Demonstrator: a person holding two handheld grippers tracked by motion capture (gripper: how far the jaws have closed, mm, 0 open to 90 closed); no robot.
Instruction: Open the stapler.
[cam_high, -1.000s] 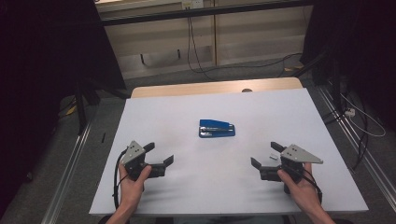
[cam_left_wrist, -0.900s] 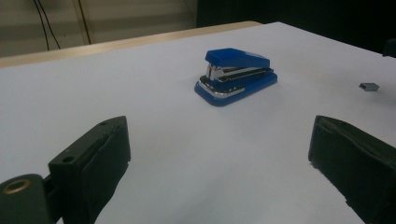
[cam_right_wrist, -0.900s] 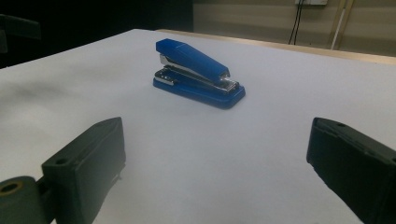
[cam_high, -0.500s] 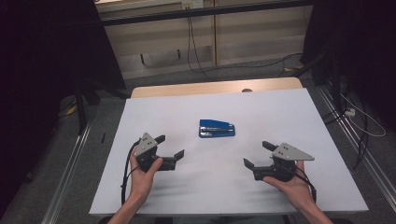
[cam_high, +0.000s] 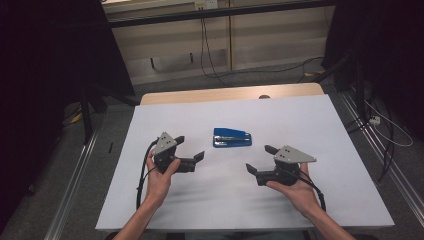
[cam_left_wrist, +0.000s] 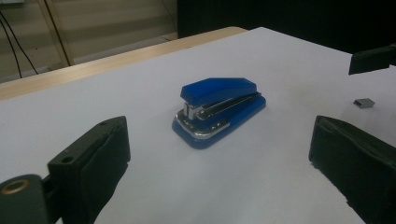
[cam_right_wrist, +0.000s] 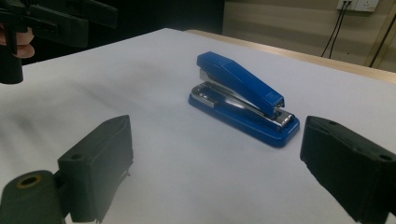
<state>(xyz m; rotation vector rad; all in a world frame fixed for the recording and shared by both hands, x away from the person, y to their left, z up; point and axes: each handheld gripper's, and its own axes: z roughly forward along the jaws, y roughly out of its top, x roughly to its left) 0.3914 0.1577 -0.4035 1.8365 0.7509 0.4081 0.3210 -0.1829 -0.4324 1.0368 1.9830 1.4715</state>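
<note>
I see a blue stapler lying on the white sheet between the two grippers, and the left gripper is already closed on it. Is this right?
Not quite. The blue stapler does lie on the white sheet between the two grippers, but the left gripper is not closed on it. The left gripper view shows its jaws wide open, with the stapler lying ahead of them, untouched.

We hold one hand-held gripper in each hand, forearms coming in from below. Our left hand-held gripper (cam_high: 190, 148) has its jaws wide apart with nothing between them, pointing right and slightly forward. Our right hand-held gripper (cam_high: 260, 158) faces it, pointing left, palm cupped beneath its body; its jaws stand wide too, having just closed slightly, nothing gripped. The two grippers are well apart.
</note>
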